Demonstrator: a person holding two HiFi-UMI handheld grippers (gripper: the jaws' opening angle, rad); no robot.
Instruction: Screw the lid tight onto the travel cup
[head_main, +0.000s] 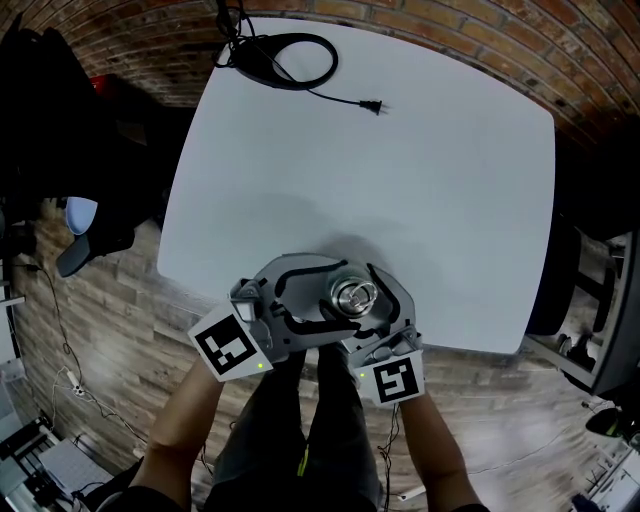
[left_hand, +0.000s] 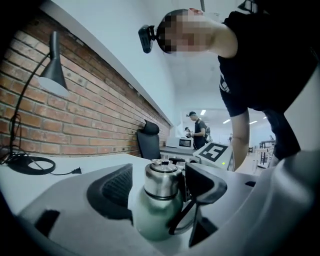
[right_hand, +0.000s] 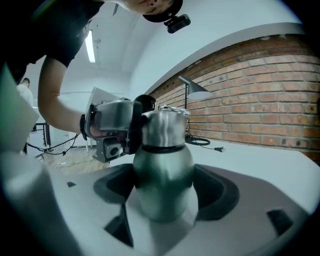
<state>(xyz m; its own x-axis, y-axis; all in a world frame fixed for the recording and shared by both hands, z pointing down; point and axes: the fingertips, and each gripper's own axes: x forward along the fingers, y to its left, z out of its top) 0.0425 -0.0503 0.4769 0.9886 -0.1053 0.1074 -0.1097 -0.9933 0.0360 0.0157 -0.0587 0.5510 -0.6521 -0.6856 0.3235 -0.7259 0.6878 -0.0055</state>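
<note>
Left cube (head_main: 228, 347): I am seeing a black-and-white square marker, no letters.
Right cube (head_main: 394, 381): I am seeing the same kind of marker, no numbers.
Shirt print (left_hand: 223, 86): I am making out white marks, unreadable.
Travel cup (right_hand: 162, 175): I am reading no brand.

The left gripper (left_hand: 159, 189) hides the travel cup (left_hand: 154, 220) base behind its own body. The cup side next to its right-hand jaw is covered by that jaw. The right gripper (right_hand: 165, 189) sees the cup motion-blurred, with the bottom sunk between the jaws. In the head view both grippers hide the cup body and only the lid (head_main: 352, 296) top shows. The lamp (head_main: 260, 62), far ahead of the grippers, has its stem cut off by the top edge. The background person (left_hand: 199, 129) beyond the left gripper is too small to tell.
</note>
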